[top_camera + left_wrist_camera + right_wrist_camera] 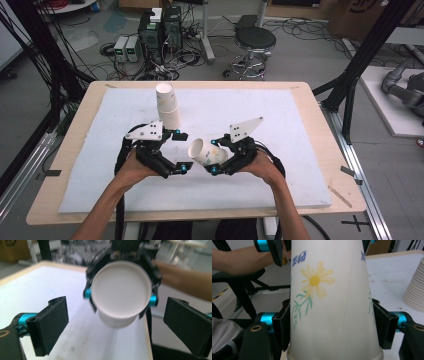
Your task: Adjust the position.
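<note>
Big white foam mat sat under both claws, and the right gripper pinched the flower-printed white paper cup sideways, facing the spread-open left gripper, so I'd keep that squeeze gentle.

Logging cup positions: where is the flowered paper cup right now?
In the high view the flowered paper cup lies sideways in the right hand-held gripper, right of the open left hand-held gripper.

Paper cup: matt white paper, printed flower, seam seen. Stack of cups: same matt paper, ribbed rims. Gripper jaws: matt black plastic, glossy blue metal fittings. Table: pale smooth wood edge, covered by rough white foam sheet.
</note>
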The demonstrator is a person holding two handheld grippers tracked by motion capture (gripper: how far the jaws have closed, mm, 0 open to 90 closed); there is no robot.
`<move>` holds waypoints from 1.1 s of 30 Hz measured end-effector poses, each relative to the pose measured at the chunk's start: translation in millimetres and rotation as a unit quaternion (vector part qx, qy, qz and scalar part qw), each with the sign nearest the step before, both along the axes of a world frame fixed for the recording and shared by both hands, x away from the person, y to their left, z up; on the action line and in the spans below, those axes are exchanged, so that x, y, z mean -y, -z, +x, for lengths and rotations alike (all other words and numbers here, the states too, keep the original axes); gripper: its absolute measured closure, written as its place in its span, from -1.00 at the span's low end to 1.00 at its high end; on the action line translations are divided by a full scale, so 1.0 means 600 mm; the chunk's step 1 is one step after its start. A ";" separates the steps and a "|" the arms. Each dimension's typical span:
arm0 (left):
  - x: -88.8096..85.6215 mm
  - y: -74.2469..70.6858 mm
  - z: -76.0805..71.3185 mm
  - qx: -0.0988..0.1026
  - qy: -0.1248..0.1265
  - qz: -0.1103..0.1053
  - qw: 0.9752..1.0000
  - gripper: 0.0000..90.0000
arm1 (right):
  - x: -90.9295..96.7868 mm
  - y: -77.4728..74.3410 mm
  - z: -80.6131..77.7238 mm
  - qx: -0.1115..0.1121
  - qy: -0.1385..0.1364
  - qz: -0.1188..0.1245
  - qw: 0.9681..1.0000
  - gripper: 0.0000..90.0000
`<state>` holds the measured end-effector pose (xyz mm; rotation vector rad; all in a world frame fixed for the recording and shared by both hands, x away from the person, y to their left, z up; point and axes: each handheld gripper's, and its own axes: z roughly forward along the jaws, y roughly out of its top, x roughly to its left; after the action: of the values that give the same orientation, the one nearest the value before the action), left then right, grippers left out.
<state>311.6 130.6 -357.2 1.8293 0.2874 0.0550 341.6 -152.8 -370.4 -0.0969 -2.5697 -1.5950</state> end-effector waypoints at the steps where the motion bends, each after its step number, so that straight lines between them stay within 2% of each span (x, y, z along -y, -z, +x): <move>1: -0.001 -0.002 0.001 -0.003 -0.003 0.016 1.000 -0.87 | 0.000 0.000 0.000 0.000 0.000 0.000 1.000 -0.34; 2: -0.001 -0.004 0.002 -0.007 -0.003 0.033 0.999 -0.87 | 0.000 -0.003 0.000 0.008 -0.002 -0.009 1.000 -0.32; 4: 0.000 -0.008 0.004 -0.011 0.000 0.070 0.997 -0.87 | 0.000 -0.013 -0.003 0.011 0.002 -0.033 0.999 -0.32; 7: 0.002 -0.016 0.007 -0.011 0.010 0.120 0.993 -0.87 | -0.004 -0.028 -0.005 0.015 0.003 -0.073 0.997 -0.32; 9: 0.003 -0.022 0.009 -0.013 0.014 0.143 0.990 -0.87 | -0.008 -0.038 -0.006 0.016 0.007 -0.104 0.994 -0.32; 12: 0.002 -0.029 0.013 -0.016 0.015 0.178 0.984 -0.87 | -0.015 -0.051 -0.005 0.020 0.012 -0.161 0.987 -0.31; 14: 0.001 -0.030 0.015 -0.022 0.017 0.195 0.980 -0.87 | -0.020 -0.059 -0.005 0.022 0.016 -0.197 0.980 -0.31; 16: 0.001 -0.030 0.016 -0.024 0.018 0.216 0.976 -0.87 | -0.026 -0.065 -0.003 0.024 0.017 -0.226 0.974 -0.30; 18: 0.000 -0.029 0.019 -0.028 0.023 0.235 0.971 -0.87 | -0.030 -0.069 -0.002 0.027 0.022 -0.253 0.967 -0.30; 21: 0.003 -0.028 0.021 -0.037 0.027 0.261 0.964 -0.86 | -0.037 -0.073 0.000 0.032 0.017 -0.279 0.960 -0.30; 22: 0.006 -0.027 0.022 -0.037 0.026 0.263 0.964 -0.86 | -0.039 -0.075 -0.003 0.026 0.023 -0.290 0.956 -0.30; 23: 0.008 -0.028 0.024 -0.038 0.031 0.268 0.962 -0.85 | -0.041 -0.075 -0.002 0.031 0.018 -0.292 0.956 -0.30; 25: 0.013 -0.029 0.025 -0.040 0.033 0.270 0.961 -0.65 | -0.045 -0.077 -0.003 0.031 0.015 -0.300 0.953 -0.30; 26: 0.017 -0.030 0.026 -0.040 0.036 0.272 0.961 -0.62 | -0.047 -0.077 -0.004 0.028 0.016 -0.303 0.952 -0.30; 30: 0.036 -0.030 0.027 -0.040 0.049 0.264 0.963 -0.63 | -0.053 -0.078 -0.004 0.028 0.012 -0.307 0.951 -0.30; 31: 0.040 -0.031 0.027 -0.039 0.051 0.268 0.961 -0.63 | -0.055 -0.077 -0.004 0.028 0.010 -0.304 0.952 -0.30; 33: 0.049 -0.030 0.028 -0.040 0.054 0.267 0.961 -0.63 | -0.057 -0.077 -0.003 0.029 0.011 -0.307 0.951 -0.30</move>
<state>328.3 101.0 -339.2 2.3868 0.2410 -0.0205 340.0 -118.7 -324.4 -0.1306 -3.0162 -0.7528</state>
